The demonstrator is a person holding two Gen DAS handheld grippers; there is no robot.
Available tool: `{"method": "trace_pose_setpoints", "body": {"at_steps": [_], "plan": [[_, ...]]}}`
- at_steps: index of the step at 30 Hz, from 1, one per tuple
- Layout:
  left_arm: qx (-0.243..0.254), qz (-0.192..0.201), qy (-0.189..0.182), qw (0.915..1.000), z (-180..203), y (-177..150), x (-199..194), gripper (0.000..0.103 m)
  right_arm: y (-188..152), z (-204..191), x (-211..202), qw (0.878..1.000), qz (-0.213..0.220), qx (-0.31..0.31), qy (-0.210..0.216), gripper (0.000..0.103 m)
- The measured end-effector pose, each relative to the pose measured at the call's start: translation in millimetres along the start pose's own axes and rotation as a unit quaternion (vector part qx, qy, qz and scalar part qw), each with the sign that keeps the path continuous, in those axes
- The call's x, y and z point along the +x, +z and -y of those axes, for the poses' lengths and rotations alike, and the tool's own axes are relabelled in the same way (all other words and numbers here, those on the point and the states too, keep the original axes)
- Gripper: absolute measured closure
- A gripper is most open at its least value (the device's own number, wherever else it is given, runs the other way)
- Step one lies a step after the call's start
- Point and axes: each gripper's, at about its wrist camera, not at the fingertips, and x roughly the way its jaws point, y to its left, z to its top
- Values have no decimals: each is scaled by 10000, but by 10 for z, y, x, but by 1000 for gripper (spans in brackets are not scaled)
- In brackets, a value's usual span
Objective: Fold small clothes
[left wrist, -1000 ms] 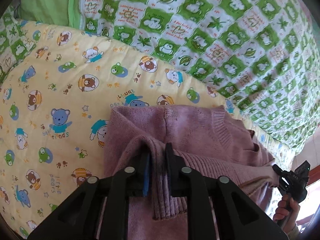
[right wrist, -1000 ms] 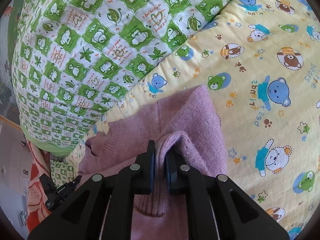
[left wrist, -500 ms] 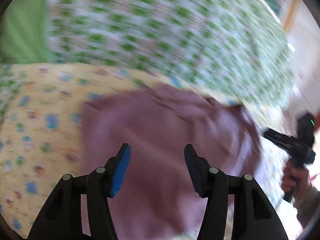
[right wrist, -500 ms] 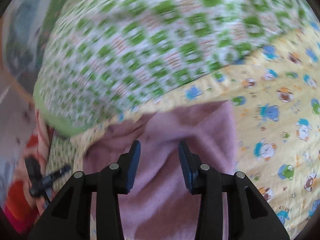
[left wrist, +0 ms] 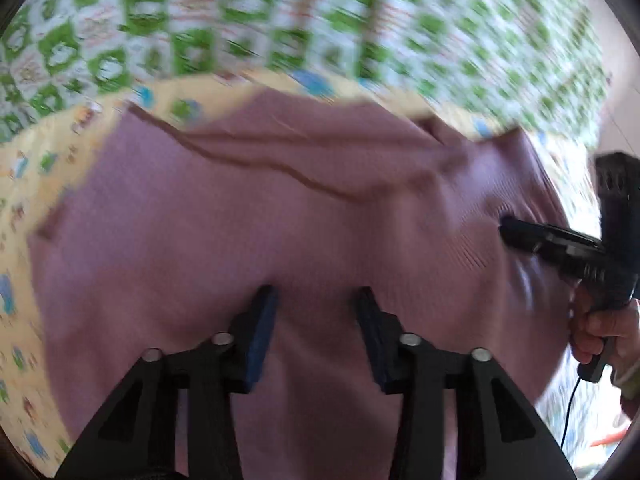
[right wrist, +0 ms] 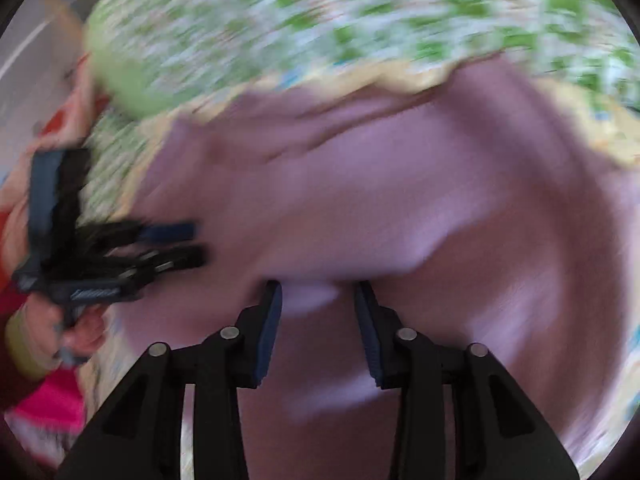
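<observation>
On the bed, a mauve ribbed-knit sweater (left wrist: 280, 216) lies spread over a yellow quilt printed with cartoon bears (left wrist: 24, 184). Left hand-held gripper (left wrist: 316, 320) and right hand-held gripper (right wrist: 318, 312) both hover just above the knit, jaws apart after closing a little, nothing pinched between them. Sweater looks soft, light, limp; likely to sag and stretch, so best taken at hem or shoulder edges. Behind it, a green-and-white checked quilt (left wrist: 320, 20). Frames blurred.
</observation>
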Motion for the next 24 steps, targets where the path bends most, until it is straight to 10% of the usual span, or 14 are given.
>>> {"method": "trace_pose_setpoints", "body": {"at_steps": [5,17,21,24], "plan": [[-356,306,858,9952,-469,318,19,77,325,429,-55,9936,648,559,-736,93],[-765,476,739,9932,-812,102,-297,91,214,727,-436,9769,1142,1121,-1415,94],[-825,766,957,9890,-715,-158,-727,59,159,557,-693,9753,1287,859,-1574,89],[-849,845,536,9913,-528,-380,-942,59,76,437,-886,9784,1409,908,-1207,87]]}}
